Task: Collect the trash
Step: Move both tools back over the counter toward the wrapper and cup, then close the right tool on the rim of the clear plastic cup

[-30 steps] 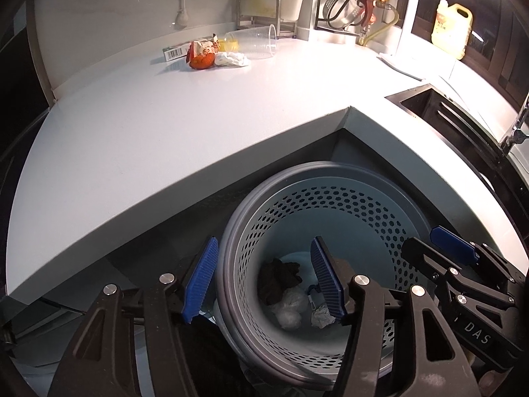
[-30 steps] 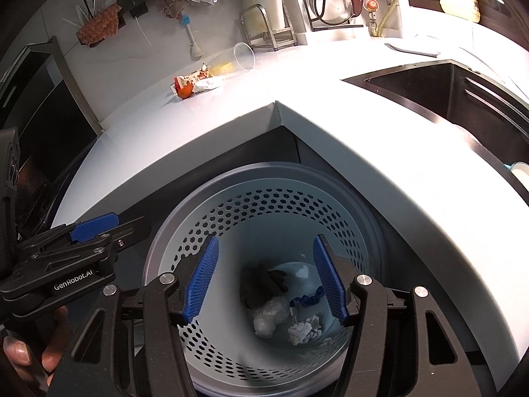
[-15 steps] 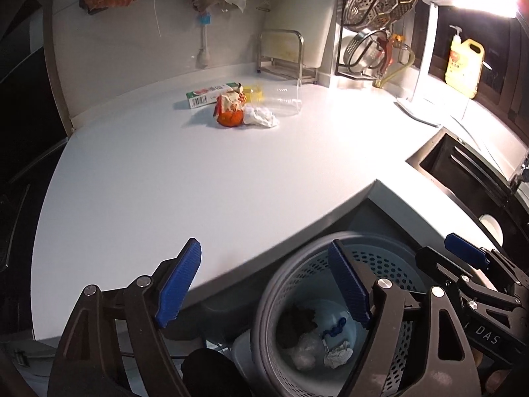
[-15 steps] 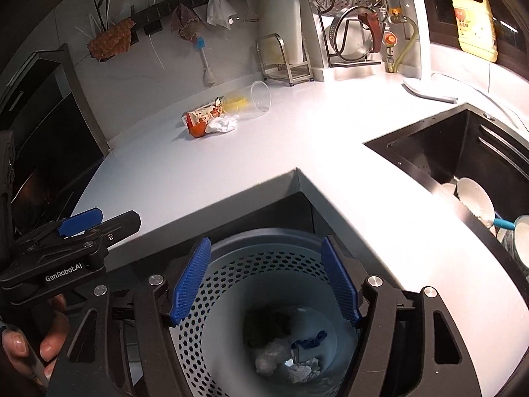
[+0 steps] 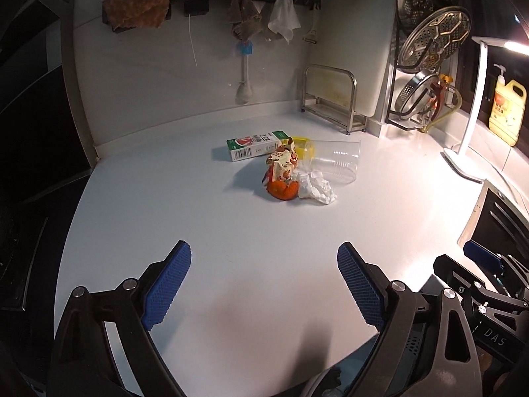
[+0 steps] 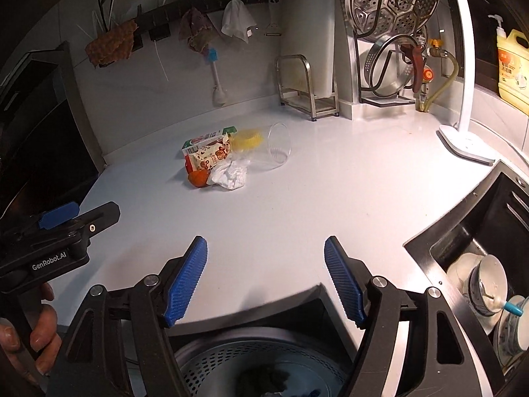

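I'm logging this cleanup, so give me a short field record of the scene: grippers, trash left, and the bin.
left hand-held gripper: open, holds nothing, over counter
right hand-held gripper: open, holds nothing
trash pile: carton, snack wrapper, orange peel, crumpled tissue, clear cup on its side
location: white counter, near back wall
bin: below counter edge, contains trash

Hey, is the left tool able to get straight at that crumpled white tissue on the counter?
Probably yes: the left tool is open, and only bare counter lies before the tissue.
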Demonstrator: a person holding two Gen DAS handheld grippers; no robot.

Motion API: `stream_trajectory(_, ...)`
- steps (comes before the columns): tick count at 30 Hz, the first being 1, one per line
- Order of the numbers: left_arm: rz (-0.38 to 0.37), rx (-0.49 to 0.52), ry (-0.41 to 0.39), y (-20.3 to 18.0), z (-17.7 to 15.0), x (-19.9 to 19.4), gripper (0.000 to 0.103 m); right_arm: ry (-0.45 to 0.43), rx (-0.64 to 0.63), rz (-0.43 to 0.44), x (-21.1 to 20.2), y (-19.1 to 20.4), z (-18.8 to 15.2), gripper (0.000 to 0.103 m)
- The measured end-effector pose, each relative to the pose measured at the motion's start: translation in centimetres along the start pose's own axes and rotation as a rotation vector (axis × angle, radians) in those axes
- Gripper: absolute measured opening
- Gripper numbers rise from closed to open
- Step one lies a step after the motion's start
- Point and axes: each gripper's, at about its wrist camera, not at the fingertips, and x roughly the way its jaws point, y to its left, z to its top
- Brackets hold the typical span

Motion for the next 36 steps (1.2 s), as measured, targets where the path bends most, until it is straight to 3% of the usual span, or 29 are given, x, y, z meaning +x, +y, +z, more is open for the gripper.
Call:
stream_trajectory(14, 0.032, -0.006, 0.013, 0.7, 3.7, 6.3, 0.092, 0.025, -0.002, 0.028, 7.6, -1.1, 6.5, 0.071)
stream_trajectory(26, 0.077, -0.035, 0.078, 2.2, 5.1, 11.5, 0.094, 0.103, -0.06, 0.038, 13.7, -0.3, 9.1, 0.071)
stream_trajectory(36, 0.059, -0.056, 0.092, 2.7, 5.1, 12.2, 0.094, 0.133, -0.117, 0.03, 18.3, 1.1, 11.7, 0.071)
